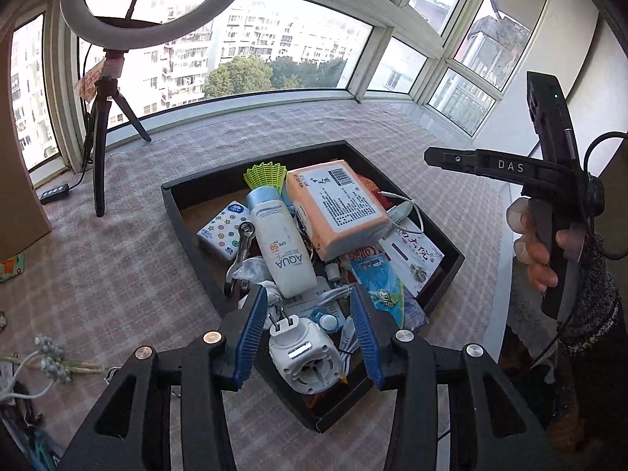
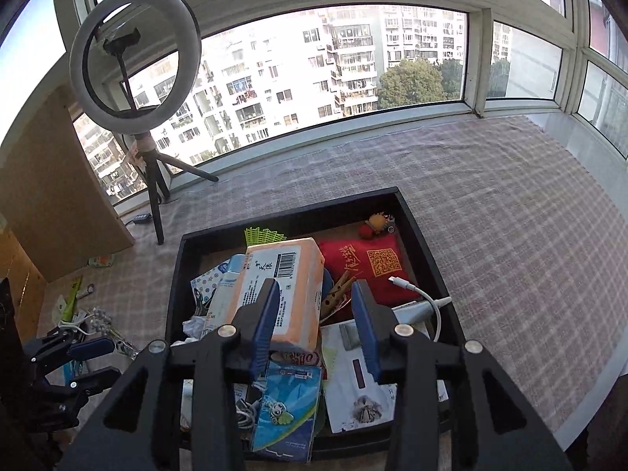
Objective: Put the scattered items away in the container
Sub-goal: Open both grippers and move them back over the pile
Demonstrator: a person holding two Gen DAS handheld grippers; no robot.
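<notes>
Hovering over the near corner of the black tray, the left gripper has its blue pads spread wide, with the white charger cube lying between them but touching neither pad that can be seen. The cube sits inside the tray at its near corner, prongs pointing up and away from the tongs, its cable trailing to the right. The right gripper is likewise spread and empty, held above the tray over the orange tissue pack.

Remaining loose items — a grey-beaded sprig and a white cord — lie on the checked cloth, left of and behind the left tongs. The left hand is judged nearer; the sprig's long axis runs roughly left-right.
</notes>
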